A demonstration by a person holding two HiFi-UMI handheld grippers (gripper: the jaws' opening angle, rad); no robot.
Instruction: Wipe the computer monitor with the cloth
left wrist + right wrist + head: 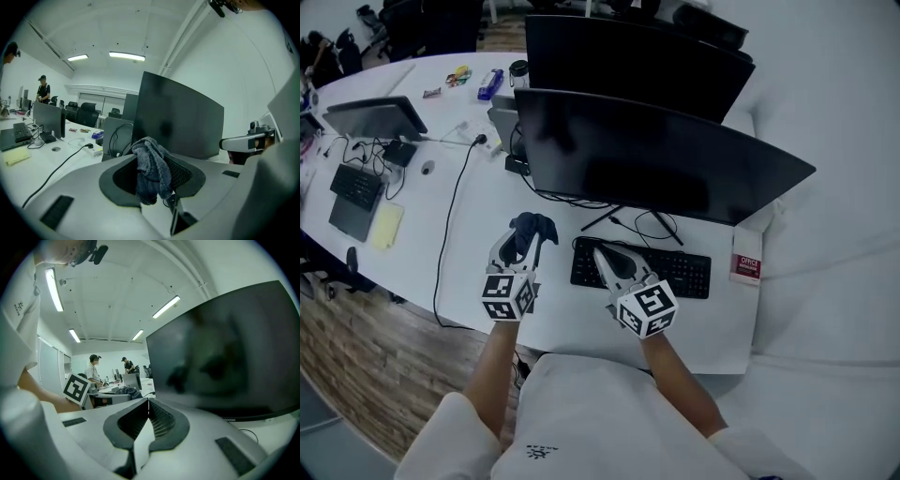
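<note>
A wide black computer monitor (661,155) stands on the white desk (478,206), its screen dark. My left gripper (525,242) is shut on a dark blue-grey cloth (532,227), held above the desk in front of the monitor's left end. In the left gripper view the cloth (151,168) hangs bunched between the jaws, with the monitor (176,117) close ahead. My right gripper (605,258) hovers over the black keyboard (675,269), shut with nothing in it. The right gripper view shows the jaws closed tip to tip and the monitor (229,352) filling the right side.
A second monitor (628,56) stands behind the first. Cables (450,216) trail across the desk. A laptop (375,117), another keyboard (356,186) and a yellow pad (386,225) lie at the left. A boxed item (747,262) sits by the keyboard's right end. People stand far off.
</note>
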